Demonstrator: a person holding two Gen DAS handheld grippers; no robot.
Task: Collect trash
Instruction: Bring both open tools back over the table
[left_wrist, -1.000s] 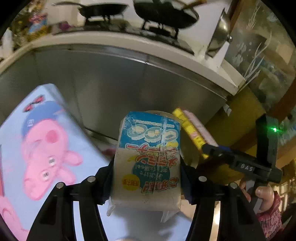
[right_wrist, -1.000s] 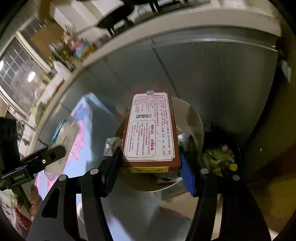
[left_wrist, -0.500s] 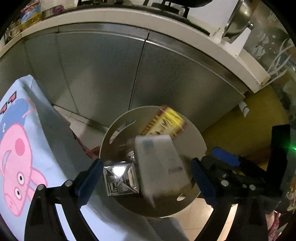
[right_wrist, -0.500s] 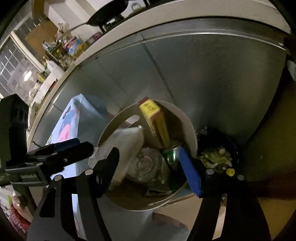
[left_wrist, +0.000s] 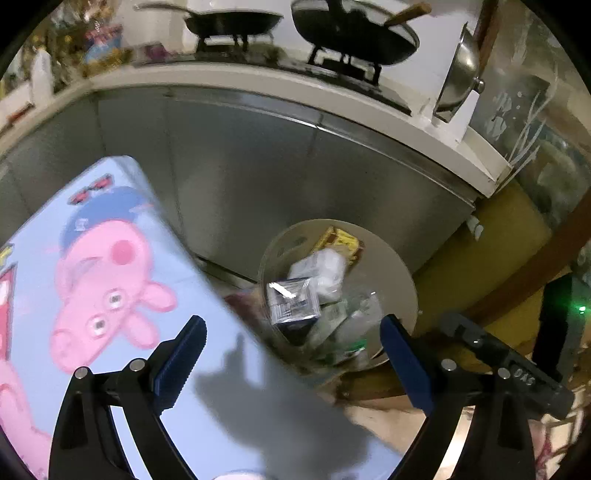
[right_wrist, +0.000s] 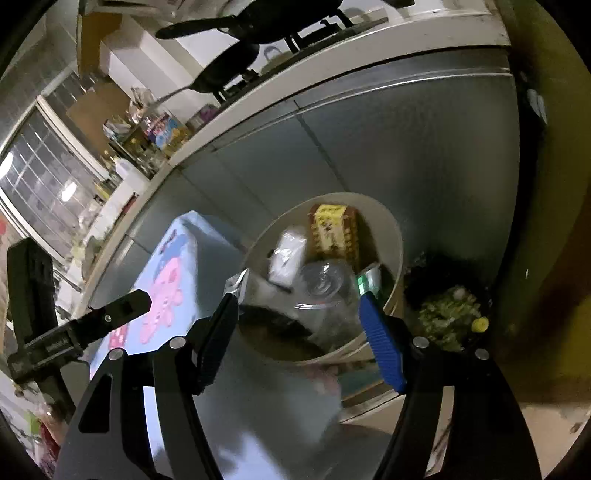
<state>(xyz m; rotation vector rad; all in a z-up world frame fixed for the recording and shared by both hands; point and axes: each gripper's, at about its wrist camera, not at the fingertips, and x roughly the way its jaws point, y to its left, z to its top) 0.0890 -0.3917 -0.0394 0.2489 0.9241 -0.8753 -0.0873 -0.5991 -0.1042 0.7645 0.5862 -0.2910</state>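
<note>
A round beige trash bin (left_wrist: 400, 280) (right_wrist: 395, 236) stands on the floor by the steel cabinets. Inside lie a yellow and red box (left_wrist: 341, 242) (right_wrist: 334, 230), a white packet (left_wrist: 321, 271) (right_wrist: 288, 254), a silvery wrapper (left_wrist: 291, 301), a clear plastic bottle (right_wrist: 325, 288) and a green can (right_wrist: 367, 278). My left gripper (left_wrist: 291, 360) is open and empty, above the table edge beside the bin. My right gripper (right_wrist: 299, 334) is open and empty, above the bin's near rim. The left gripper also shows in the right wrist view (right_wrist: 122, 306).
A light blue tablecloth with a pink pig print (left_wrist: 107, 280) (right_wrist: 162, 295) covers the table left of the bin. A dark bin with food scraps (right_wrist: 447, 314) stands right of the beige one. Steel cabinet doors (left_wrist: 258, 177) rise behind, with pans on the stove (left_wrist: 354, 33).
A second ago the left gripper held the white packet and the right held the red and yellow box. Both opened and dropped them into the bin. Both grippers have since drawn back.
</note>
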